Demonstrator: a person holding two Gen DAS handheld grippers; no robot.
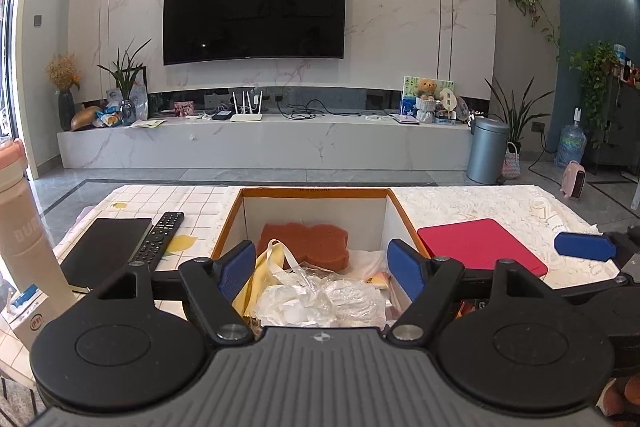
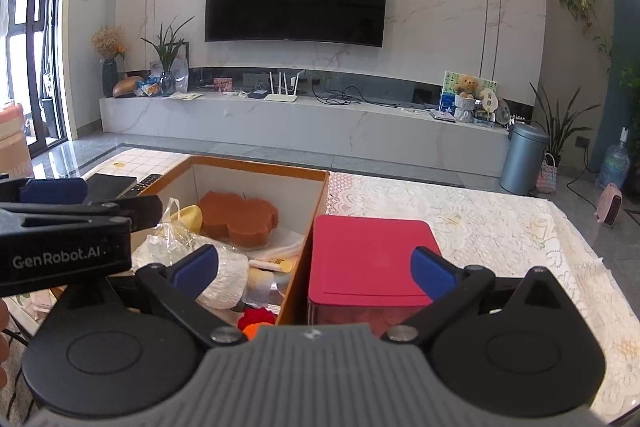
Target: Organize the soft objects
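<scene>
Several soft objects lie in an open, orange-rimmed box (image 1: 400,215) on the worktop (image 2: 480,211).
A brown sponge (image 1: 306,243) sits at the back of the box; crumpled clear plastic (image 1: 320,295) and a yellow bag (image 1: 256,279) lie nearer. The left hand-held gripper (image 1: 322,263) hovers over the box, jaws apart and empty. The right hand-held gripper (image 2: 314,269) also stands apart, above a red lidded box (image 2: 368,255) just beside the open box. A remote control (image 1: 160,235) lies further left.

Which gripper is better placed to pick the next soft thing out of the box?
Left. The left gripper hangs open right over the plastic bag in the box; the right gripper is open too but straddles the box wall and red lid.
</scene>
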